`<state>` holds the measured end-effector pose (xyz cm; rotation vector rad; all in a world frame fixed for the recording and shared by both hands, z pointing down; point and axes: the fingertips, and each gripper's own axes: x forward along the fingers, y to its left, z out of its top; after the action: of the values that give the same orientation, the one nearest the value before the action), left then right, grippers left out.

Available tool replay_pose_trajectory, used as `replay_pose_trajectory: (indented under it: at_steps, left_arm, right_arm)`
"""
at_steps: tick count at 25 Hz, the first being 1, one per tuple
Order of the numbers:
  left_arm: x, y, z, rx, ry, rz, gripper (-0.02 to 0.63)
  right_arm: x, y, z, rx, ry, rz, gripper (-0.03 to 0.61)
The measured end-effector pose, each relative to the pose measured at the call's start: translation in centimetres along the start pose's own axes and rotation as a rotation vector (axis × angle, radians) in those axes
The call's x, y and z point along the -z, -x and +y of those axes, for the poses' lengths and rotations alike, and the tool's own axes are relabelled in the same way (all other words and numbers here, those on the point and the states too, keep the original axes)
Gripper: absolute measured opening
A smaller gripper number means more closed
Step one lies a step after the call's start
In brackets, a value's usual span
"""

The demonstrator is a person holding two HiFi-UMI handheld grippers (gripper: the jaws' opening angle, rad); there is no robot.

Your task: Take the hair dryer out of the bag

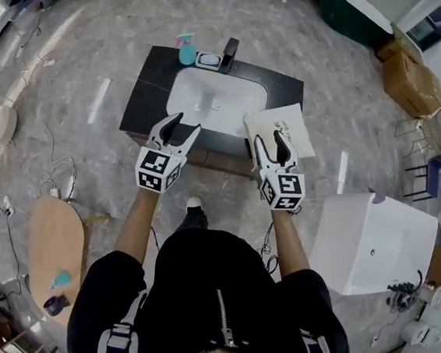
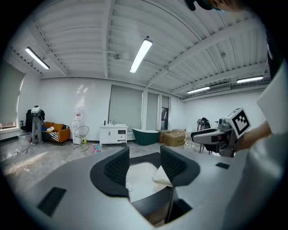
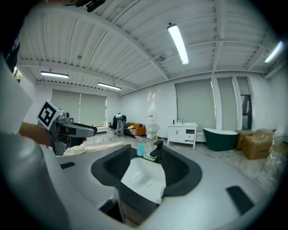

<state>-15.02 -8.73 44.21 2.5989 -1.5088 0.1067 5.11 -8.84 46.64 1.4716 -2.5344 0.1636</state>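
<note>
A white bag lies flat on the right end of the dark vanity top, beside the white sink basin. No hair dryer shows in any view. My left gripper hovers over the front edge of the basin, open with nothing between its fingers. My right gripper hangs over the near edge of the bag, also open and empty. In the left gripper view the jaws frame the basin and a corner of the bag. The right gripper's jaws frame the basin.
A teal spray bottle, a soap dish and a black faucet stand at the back of the vanity. A white tub sits at lower right, a wooden oval board at left, cardboard boxes far right.
</note>
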Motion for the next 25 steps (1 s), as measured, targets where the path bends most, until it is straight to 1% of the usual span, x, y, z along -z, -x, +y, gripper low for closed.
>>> replay_pose_trajectory:
  at_steps: [3,8,11,19,25]
  left_arm:
    - [-0.2,-1.9,1.3,0.042,-0.008,0.004,0.224]
    - [0.3,-4.0,2.1,0.096,0.003,0.010,0.224]
    - [0.7,-5.5,2.5,0.124,0.001,0.017,0.224]
    - [-0.1,-9.3,1.9,0.173,0.003,-0.001,0.224]
    - [0.1,-11.2,1.7,0.193,0.010,0.008,0.224]
  right_arm:
    - [-0.4,-1.4,-0.4,0.040,0.012,0.003,0.213]
    - [0.2,-2.5,-1.4,0.087,0.011,0.021,0.213]
    - [0.0,-3.0,-2.1,0.114,0.006,0.015,0.213]
    - [-0.3,-3.3,-5.1,0.169,0.013,0.003,0.213]
    - [-0.2,-4.1,-6.3,0.178,0.018,0.022,0.213]
